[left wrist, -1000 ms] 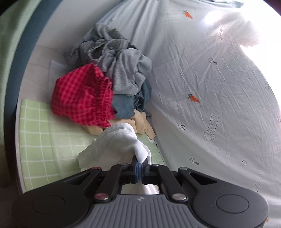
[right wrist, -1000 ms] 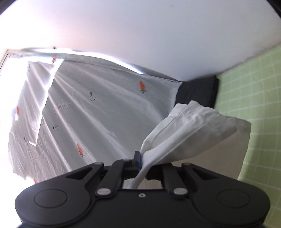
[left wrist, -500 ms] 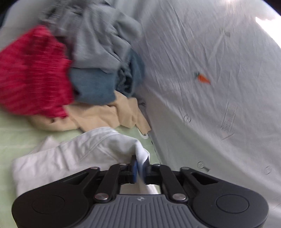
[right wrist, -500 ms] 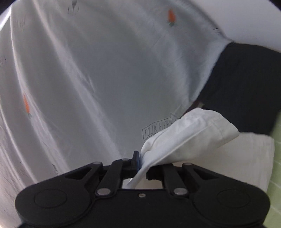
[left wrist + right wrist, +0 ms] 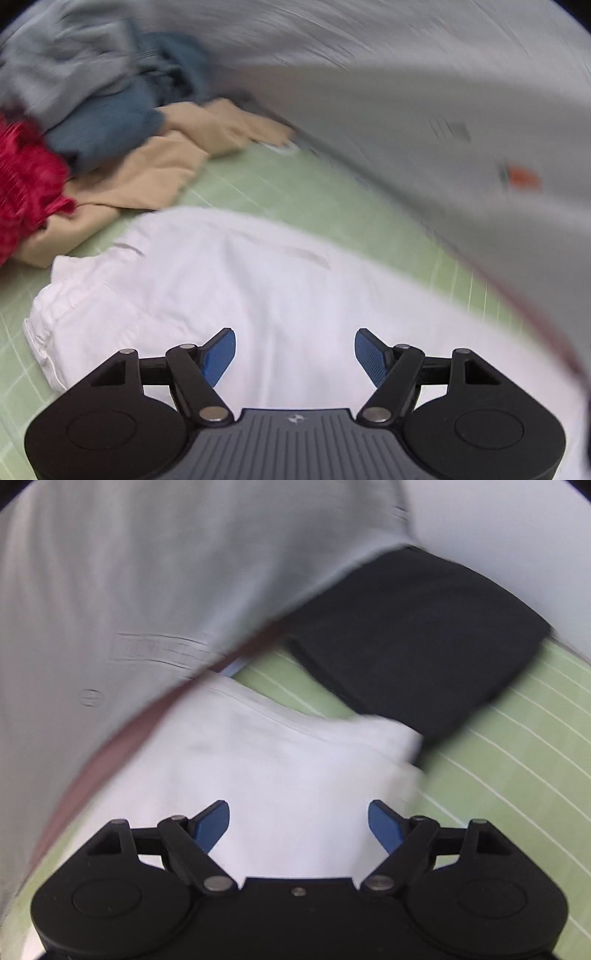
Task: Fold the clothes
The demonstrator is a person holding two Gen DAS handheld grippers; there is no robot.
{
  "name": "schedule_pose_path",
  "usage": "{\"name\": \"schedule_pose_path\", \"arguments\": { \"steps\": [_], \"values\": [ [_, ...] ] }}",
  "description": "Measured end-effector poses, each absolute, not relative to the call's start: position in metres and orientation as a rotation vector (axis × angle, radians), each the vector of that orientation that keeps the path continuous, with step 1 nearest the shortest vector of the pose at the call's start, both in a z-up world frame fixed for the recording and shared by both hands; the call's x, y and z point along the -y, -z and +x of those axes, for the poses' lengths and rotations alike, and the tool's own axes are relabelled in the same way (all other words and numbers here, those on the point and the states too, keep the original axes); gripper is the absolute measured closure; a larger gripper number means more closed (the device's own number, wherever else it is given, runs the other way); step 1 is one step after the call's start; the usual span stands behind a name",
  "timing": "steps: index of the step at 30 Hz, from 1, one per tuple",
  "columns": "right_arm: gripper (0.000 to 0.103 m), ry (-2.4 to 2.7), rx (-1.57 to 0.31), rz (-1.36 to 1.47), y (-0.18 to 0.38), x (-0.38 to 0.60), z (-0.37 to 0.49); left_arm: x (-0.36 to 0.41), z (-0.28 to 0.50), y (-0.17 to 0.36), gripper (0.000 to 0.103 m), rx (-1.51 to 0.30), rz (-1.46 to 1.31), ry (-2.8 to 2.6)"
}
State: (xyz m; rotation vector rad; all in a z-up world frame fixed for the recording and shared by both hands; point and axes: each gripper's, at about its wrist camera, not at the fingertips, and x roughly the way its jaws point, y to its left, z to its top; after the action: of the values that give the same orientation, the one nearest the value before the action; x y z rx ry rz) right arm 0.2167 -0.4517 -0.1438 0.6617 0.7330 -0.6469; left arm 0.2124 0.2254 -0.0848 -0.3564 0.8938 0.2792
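Both grippers hang with jaws spread wide, left gripper [image 5: 294, 349] and right gripper [image 5: 298, 821], over the white garment [image 5: 236, 295] lying flat on the green sheet [image 5: 325, 199]; clothes pile [image 5: 110, 122] at ten o'clock.

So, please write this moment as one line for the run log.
left tongs: open | right tongs: open | white garment: flat on green checked mat | unfolded pile: waiting

Folded garment [image 5: 258, 280] flat on mat [image 5: 303, 184] — clothes pile [image 5: 110, 110] behind-left, sheet [image 5: 424, 92] to the right.
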Motion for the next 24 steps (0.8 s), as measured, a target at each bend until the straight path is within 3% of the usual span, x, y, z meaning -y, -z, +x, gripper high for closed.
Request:
{"name": "schedule_pose_path", "arguments": {
  "steps": [11, 17, 18, 24],
  "values": [
    [0.021, 0.669, -0.760, 0.568, 0.177, 0.448, 0.220, -0.103, 0.219, 0.124, 0.029, -1.006, -0.031, 0.023],
    [0.074, 0.617, -0.736, 0.580, 0.174, 0.452, 0.213, -0.086, 0.201, 0.143, 0.024, -1.046, 0.045, 0.066],
    [0.092, 0.598, -0.729, 0.626, 0.174, 0.458, 0.206, -0.089, 0.198, 0.144, 0.023, -1.045, 0.041, 0.065],
    [0.103, 0.624, -0.699, 0.687, 0.172, 0.471, 0.155, -0.101, 0.178, 0.148, 0.017, -1.048, 0.041, 0.065]
  ]
}}
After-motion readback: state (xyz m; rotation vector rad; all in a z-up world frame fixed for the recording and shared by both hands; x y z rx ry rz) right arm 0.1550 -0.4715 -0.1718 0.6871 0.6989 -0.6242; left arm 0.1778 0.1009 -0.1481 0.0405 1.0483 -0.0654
